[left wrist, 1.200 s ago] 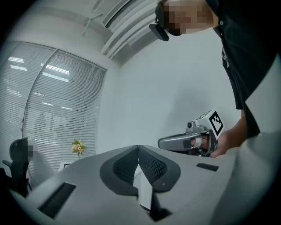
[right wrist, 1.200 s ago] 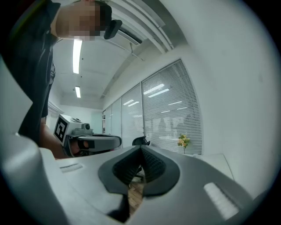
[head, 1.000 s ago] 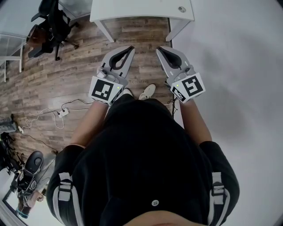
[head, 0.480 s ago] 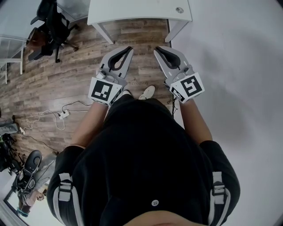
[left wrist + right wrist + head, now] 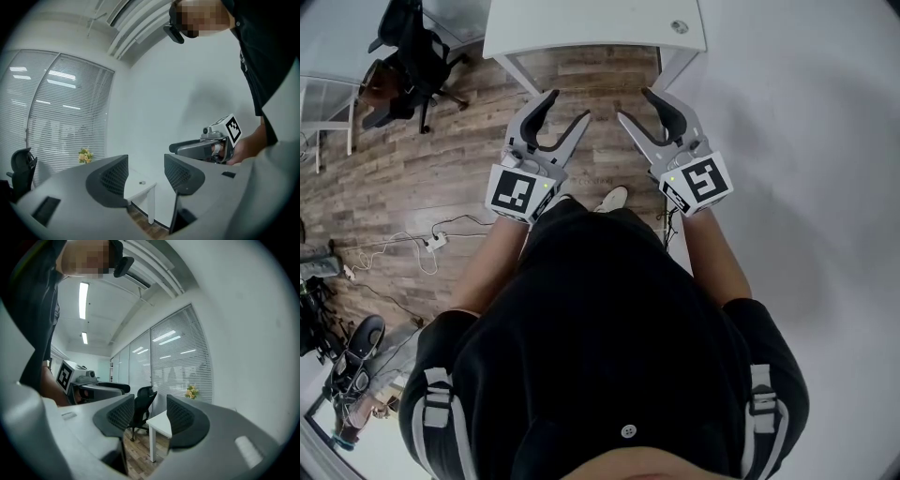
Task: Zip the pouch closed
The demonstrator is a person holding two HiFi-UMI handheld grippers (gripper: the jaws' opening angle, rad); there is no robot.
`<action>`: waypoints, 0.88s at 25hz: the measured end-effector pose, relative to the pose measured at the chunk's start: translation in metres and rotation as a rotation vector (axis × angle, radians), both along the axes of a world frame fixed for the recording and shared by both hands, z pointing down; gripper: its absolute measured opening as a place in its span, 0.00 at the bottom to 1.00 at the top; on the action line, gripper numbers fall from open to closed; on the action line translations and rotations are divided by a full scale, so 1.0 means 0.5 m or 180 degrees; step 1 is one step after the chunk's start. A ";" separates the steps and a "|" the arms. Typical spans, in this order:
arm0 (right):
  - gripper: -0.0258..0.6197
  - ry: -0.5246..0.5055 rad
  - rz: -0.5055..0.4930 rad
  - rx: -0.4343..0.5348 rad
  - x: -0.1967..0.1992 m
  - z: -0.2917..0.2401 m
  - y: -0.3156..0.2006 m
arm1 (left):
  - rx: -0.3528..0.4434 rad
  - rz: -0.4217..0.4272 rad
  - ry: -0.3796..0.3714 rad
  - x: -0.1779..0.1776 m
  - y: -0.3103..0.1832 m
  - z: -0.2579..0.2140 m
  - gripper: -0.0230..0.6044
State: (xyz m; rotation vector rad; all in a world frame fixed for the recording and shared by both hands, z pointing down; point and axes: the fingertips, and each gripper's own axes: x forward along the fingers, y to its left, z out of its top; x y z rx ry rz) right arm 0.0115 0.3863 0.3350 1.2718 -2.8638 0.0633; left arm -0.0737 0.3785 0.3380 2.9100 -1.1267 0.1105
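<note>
No pouch shows in any view. In the head view my left gripper (image 5: pixel 567 106) and right gripper (image 5: pixel 636 105) are held level, side by side in front of the person's body, pointing at a white table (image 5: pixel 595 23). The jaws of both are opening, with nothing between them. The left gripper view shows its own jaws (image 5: pixel 145 176) spread with only the table (image 5: pixel 140 183) beyond, and the right gripper (image 5: pixel 206 147) off to the side. In the right gripper view the jaws (image 5: pixel 151 416) likewise stand apart and empty.
A small round fitting (image 5: pixel 679 26) sits on the table top. A black office chair (image 5: pixel 408 52) stands at the far left, and cables with a power strip (image 5: pixel 436 240) lie on the wood floor. A white wall (image 5: pixel 797 141) runs along the right. Flowers (image 5: pixel 191 391) stand by the window blinds.
Both grippers went from shut to wide apart and moved a little forward toward the white table.
</note>
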 end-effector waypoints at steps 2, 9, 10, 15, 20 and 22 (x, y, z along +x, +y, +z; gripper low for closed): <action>0.42 -0.0017 -0.0004 -0.0001 0.012 0.003 -0.009 | -0.0019 -0.0045 -0.0001 0.010 -0.009 0.004 0.42; 0.45 -0.0091 -0.0046 -0.0006 0.051 0.014 -0.037 | -0.0009 -0.0114 -0.0027 0.055 -0.026 0.017 0.45; 0.45 -0.0102 -0.0047 -0.0010 0.054 0.014 -0.043 | -0.0007 -0.0117 -0.0035 0.058 -0.030 0.017 0.45; 0.45 -0.0068 -0.0106 -0.0015 0.041 0.023 -0.070 | -0.0047 -0.0119 -0.0056 0.054 -0.060 0.031 0.45; 0.45 -0.0028 -0.0085 -0.0061 0.016 0.035 -0.130 | -0.0069 -0.0085 -0.0039 0.029 -0.121 0.048 0.45; 0.45 0.0004 -0.0060 -0.0071 0.014 0.032 -0.156 | -0.0072 -0.0065 -0.0022 0.027 -0.151 0.045 0.45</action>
